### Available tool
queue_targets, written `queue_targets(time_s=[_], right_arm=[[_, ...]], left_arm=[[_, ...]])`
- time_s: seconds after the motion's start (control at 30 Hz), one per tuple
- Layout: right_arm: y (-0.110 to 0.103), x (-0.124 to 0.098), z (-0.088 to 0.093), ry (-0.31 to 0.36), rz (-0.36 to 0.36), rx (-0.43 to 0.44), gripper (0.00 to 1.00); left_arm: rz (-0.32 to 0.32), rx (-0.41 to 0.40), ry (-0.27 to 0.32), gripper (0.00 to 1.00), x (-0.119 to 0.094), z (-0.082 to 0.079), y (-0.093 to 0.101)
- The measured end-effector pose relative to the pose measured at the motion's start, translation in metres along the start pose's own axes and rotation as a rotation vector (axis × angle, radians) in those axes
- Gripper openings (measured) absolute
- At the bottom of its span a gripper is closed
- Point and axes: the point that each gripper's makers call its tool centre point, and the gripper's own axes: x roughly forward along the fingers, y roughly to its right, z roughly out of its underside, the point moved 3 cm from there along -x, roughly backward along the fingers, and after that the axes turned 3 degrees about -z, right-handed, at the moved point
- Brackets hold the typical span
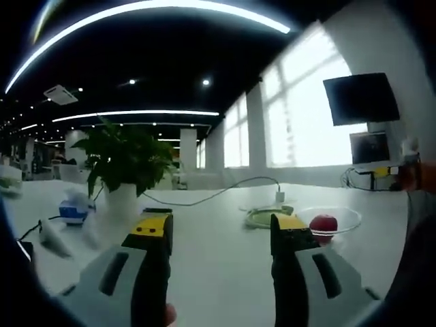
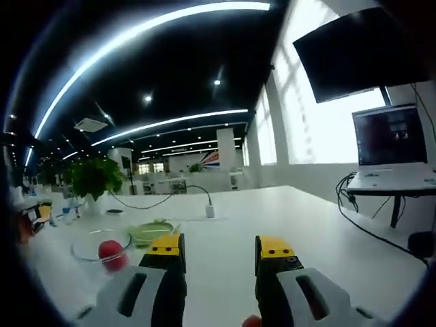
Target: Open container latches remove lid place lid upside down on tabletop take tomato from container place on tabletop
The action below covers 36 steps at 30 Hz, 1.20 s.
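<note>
we saw the round red tomato [image 1: 324, 223] in its clear container [image 1: 344, 216], just right of our gaping, empty left gripper [image 1: 221, 228]; the right gripper [image 2: 221, 248] gaped too.

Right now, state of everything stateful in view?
Left claw: open, empty.
Right claw: open, empty.
Container: lid off, sitting on the tabletop.
Tomato: in the container.
Lid: on the tabletop beside the container; which way up, cannot tell.
Laptop: open, screen on.

Clear glossy container [image 1: 334, 219] (glass or plastic), smooth white tabletop [image 1: 218, 252]
</note>
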Motion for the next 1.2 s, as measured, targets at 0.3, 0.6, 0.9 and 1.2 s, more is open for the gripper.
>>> queue_targets(time_s=[0.3,0.6,0.9,1.2], right_arm=[[-0.006,0.005,-0.035,0.04,-0.041,-0.056,0.35],[-0.018,0.012,-0.06,0.06,-0.087,-0.102,0.35],[-0.049,0.022,-0.071,0.038,-0.183,-0.164,0.36],[-0.089,0.028,-0.081,0.016,-0.302,-0.203,0.36]], left_arm=[[0.059,0.049,0.022,0.56,0.013,-0.021,0.008],[0.105,0.076,0.034,0.56,0.024,-0.03,0.014],[0.246,0.096,0.015,0.56,0.034,-0.044,0.035],[0.381,0.128,-0.016,0.57,0.044,-0.048,0.056]])
